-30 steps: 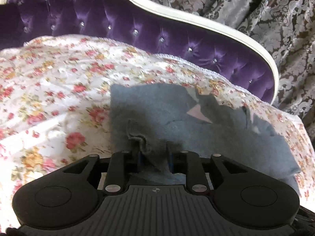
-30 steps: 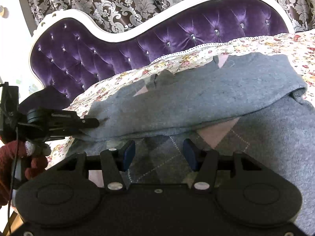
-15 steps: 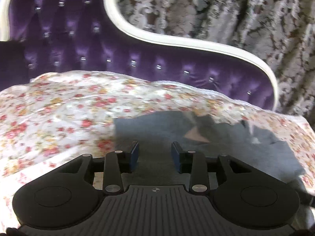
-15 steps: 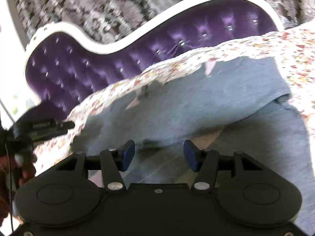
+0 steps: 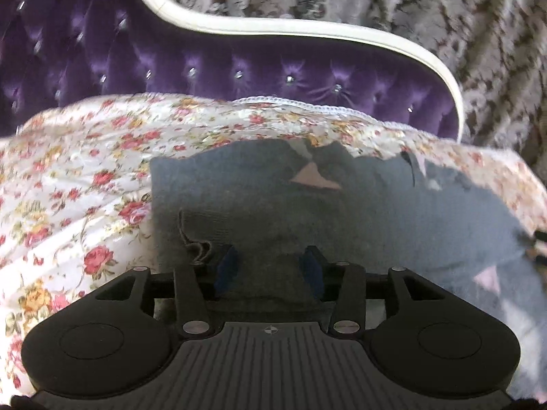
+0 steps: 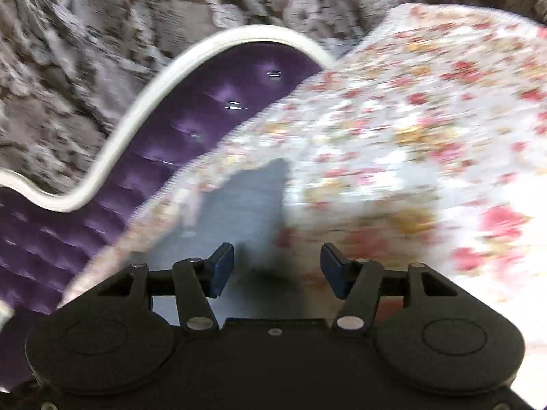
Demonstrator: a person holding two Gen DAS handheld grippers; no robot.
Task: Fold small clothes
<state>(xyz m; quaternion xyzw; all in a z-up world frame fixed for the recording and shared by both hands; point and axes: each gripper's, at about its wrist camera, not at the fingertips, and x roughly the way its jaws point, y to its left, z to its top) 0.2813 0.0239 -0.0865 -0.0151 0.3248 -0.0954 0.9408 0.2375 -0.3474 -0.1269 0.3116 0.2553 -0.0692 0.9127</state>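
Note:
A grey knitted garment (image 5: 342, 212) with pink diamond patches lies folded over on the floral bedspread (image 5: 85, 177). My left gripper (image 5: 270, 266) hovers just above its near edge, jaws opening, with bare grey knit showing between the blue pads and nothing pinched. A small crumple of cloth (image 5: 195, 246) stands beside the left pad. In the blurred right wrist view my right gripper (image 6: 277, 266) is open and holds nothing. It hangs over one end of the grey garment (image 6: 246, 201), where cloth meets the floral bedspread (image 6: 427, 136).
A purple tufted headboard (image 5: 239, 68) with a white curved frame (image 5: 307, 34) rises behind the bed. Grey damask curtains (image 5: 444, 17) hang beyond it. The floral bedspread stretches wide to the left of the garment.
My left gripper let go of the bunched grey cloth and its jaws spread apart. The right gripper swung sideways and rolled, so its view went from the garment's middle to the garment's end.

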